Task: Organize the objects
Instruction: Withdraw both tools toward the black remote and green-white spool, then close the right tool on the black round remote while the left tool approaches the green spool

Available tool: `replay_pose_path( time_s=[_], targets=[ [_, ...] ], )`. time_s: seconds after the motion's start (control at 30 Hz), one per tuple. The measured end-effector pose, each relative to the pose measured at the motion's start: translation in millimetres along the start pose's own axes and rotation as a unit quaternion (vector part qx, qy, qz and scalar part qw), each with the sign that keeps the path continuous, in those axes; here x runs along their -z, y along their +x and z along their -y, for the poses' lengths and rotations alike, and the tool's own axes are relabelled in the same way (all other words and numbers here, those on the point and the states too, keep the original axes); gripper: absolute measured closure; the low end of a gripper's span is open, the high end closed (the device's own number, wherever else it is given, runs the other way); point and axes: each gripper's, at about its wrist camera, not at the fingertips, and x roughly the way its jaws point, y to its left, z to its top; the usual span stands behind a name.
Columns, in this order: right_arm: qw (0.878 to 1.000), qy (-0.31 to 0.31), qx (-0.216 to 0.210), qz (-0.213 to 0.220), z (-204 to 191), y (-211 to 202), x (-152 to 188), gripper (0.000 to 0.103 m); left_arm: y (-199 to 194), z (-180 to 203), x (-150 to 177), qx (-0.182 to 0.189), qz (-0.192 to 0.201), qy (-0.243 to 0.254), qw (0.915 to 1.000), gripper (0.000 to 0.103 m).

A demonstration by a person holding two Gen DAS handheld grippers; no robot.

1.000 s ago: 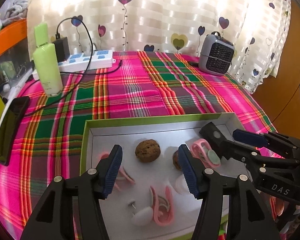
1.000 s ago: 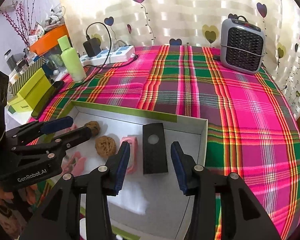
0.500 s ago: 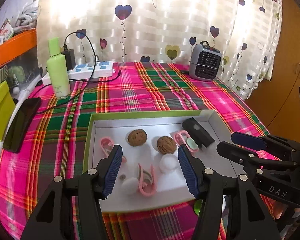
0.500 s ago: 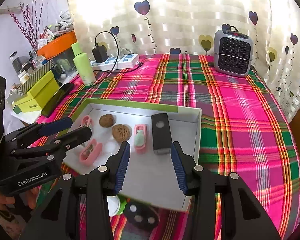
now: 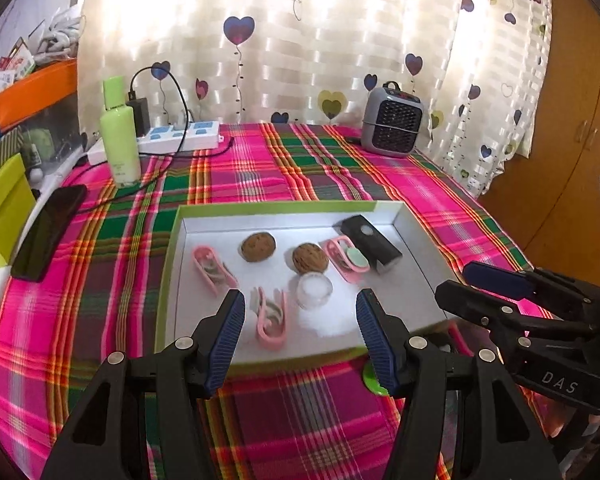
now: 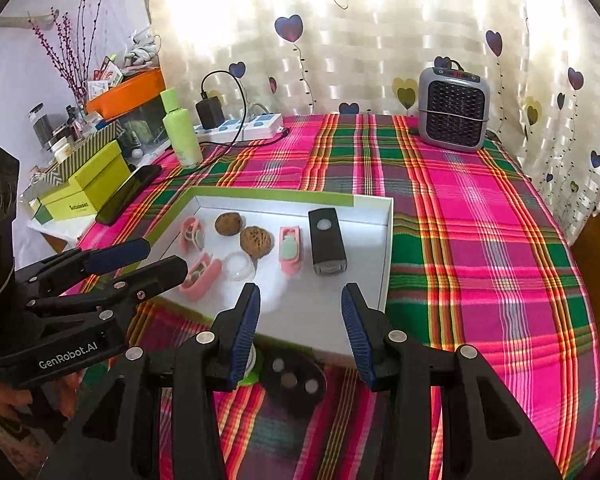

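Two black plastic grippers with ribbed blue pads hover side by side above the near edge of a shallow box lid (image 5: 172, 276), both angled downward over the plaid cloth (image 5: 260, 168). Left gripper (image 5: 300, 324): fingers apart, nothing between them. Right gripper (image 6: 300, 320): fingers likewise apart and empty. In the right wrist view the left gripper juts in from the left, a bit of the holder's hand just visible beneath it.

Lid: rectangular cardboard, lime-green outside, matte white inside, low walls. Contents, all lying loose on the floor of the lid: two wrinkled brown walnuts (image 5: 258, 246) (image 5: 310, 258), rounded and rough; three pink oblong clips (image 5: 214, 268) (image 5: 272, 316) (image 5: 346, 258) of smooth plastic, one bearing a pale green oval; a small clear round cap or dish (image 5: 315, 289), translucent, just beside the nearer walnut (its exact nature is hard to tell); and a black rectangular block (image 6: 326, 240) with a round grey spot on top, nearest the lid's right wall.

Outside the lid, on the cloth just below its near edge: a dark oval piece with three pale round dots (image 6: 294, 380) and a green disc (image 5: 374, 380), partly hidden by the fingers.

Far edge of the table: a tall pale green bottle (image 5: 120, 136), a white and blue power strip (image 5: 180, 140) with black charger, and a small grey grilled heater (image 5: 392, 126). A dark phone (image 5: 48, 232) lies flat at left.
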Motion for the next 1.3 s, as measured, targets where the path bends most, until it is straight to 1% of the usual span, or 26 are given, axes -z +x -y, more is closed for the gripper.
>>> replay_pose_path(
  time_s=[0.1,0.23,0.43,0.63,0.8,0.93,1.3],
  targets=[
    [1.0,0.003,0.0,-0.002,0,-2,7,0.059,-2,1,4,0.002,-0.002,-0.001,1.0,0.046],
    [1.0,0.008,-0.002,0.002,3,-5,15,0.059,-7,-1,12,0.015,0.001,-0.007,0.9999,0.046],
    [1.0,0.02,0.001,0.0,8,-5,29,0.059,-6,-3,26,0.027,-0.005,-0.011,0.9996,0.046],
    [1.0,0.017,0.007,-0.003,9,-6,38,0.059,-5,-7,37,0.049,-0.008,-0.021,0.9985,0.046],
    [1.0,0.025,0.0,-0.011,10,-2,45,0.059,-2,-7,43,0.053,-0.018,-0.022,0.9982,0.046],
    [1.0,0.019,-0.008,-0.022,6,4,50,0.059,0,-10,46,0.054,-0.023,-0.025,0.9979,0.046],
    [0.999,0.021,-0.013,-0.048,7,17,55,0.059,1,-10,48,0.063,-0.028,-0.027,0.9973,0.046]
  ],
)
